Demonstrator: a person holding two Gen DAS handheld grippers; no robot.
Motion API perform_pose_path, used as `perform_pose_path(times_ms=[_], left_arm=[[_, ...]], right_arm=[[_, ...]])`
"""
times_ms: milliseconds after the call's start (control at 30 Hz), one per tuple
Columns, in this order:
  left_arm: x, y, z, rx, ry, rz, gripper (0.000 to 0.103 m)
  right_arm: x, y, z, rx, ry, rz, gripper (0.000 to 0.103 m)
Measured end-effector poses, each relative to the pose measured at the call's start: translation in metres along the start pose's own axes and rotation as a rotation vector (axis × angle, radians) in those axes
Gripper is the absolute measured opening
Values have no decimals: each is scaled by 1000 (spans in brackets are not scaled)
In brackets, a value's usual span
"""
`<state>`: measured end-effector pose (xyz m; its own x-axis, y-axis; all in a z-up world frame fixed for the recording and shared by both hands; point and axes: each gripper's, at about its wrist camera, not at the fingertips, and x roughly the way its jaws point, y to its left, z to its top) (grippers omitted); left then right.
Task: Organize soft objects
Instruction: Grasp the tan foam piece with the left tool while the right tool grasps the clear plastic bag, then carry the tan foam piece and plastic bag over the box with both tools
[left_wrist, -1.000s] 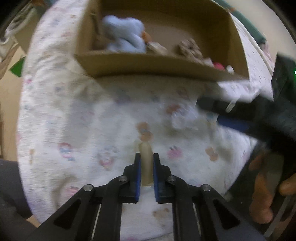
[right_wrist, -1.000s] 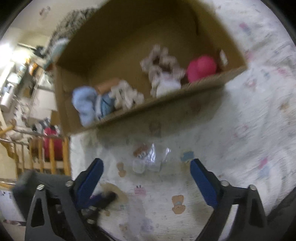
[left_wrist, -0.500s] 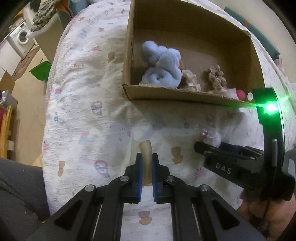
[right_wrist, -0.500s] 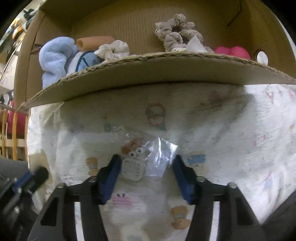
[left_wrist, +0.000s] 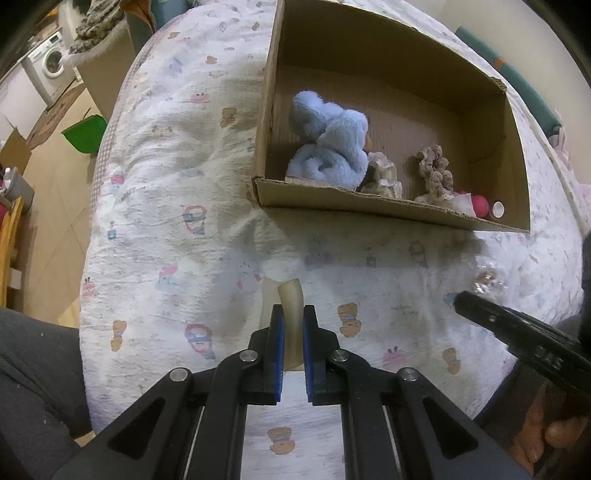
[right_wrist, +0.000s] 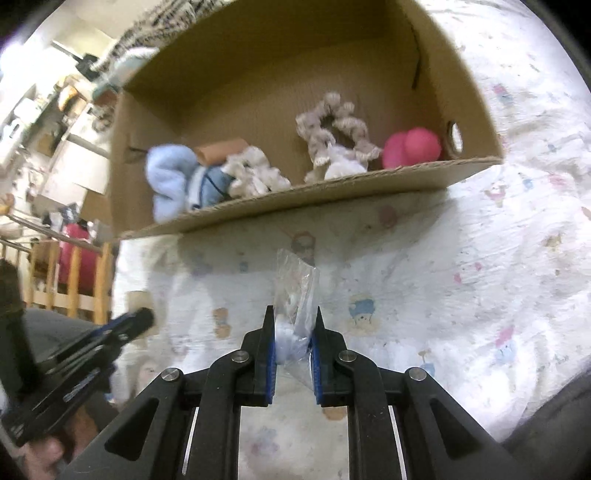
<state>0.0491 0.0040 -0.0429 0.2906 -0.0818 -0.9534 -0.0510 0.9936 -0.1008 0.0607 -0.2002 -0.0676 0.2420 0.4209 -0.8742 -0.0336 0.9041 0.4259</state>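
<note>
My left gripper (left_wrist: 291, 314) is shut on a beige soft tube (left_wrist: 291, 295), held above the patterned bedcover (left_wrist: 177, 206). My right gripper (right_wrist: 292, 317) is shut on a clear plastic bag (right_wrist: 297, 291) with a small white item inside, lifted off the cover. The bag also shows in the left wrist view (left_wrist: 487, 278). Ahead stands an open cardboard box (left_wrist: 369, 203) (right_wrist: 332, 192). It holds a light blue plush (left_wrist: 328, 147) (right_wrist: 170, 177), cream and beige scrunchies (right_wrist: 332, 129) and a pink ball (right_wrist: 412, 147).
The bed's left edge drops to a wooden floor with a green bin (left_wrist: 85, 133) and a washing machine (left_wrist: 50, 62). A wooden rail (right_wrist: 74, 280) stands left of the bed. The left gripper (right_wrist: 92, 354) shows at lower left in the right wrist view.
My right gripper closed on the plastic bag and lifted it off the cover. My left gripper stayed shut on the beige tube and the view drew back from the box.
</note>
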Motion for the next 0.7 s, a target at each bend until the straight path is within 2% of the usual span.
perform_pose_path(times_ms=[167,367,700], left_arm=[[-1,-1,-1,-1,-13,9,8],[-12,0,0,5,-70,32,8],[-53,-10,20,41,-210,26,8]], right_arm=[[-13,-23,7,-4,-25,-1,17],[-25,-2,4,-56,-83,7,17],[-70,3,16,-115,-223,69,17]])
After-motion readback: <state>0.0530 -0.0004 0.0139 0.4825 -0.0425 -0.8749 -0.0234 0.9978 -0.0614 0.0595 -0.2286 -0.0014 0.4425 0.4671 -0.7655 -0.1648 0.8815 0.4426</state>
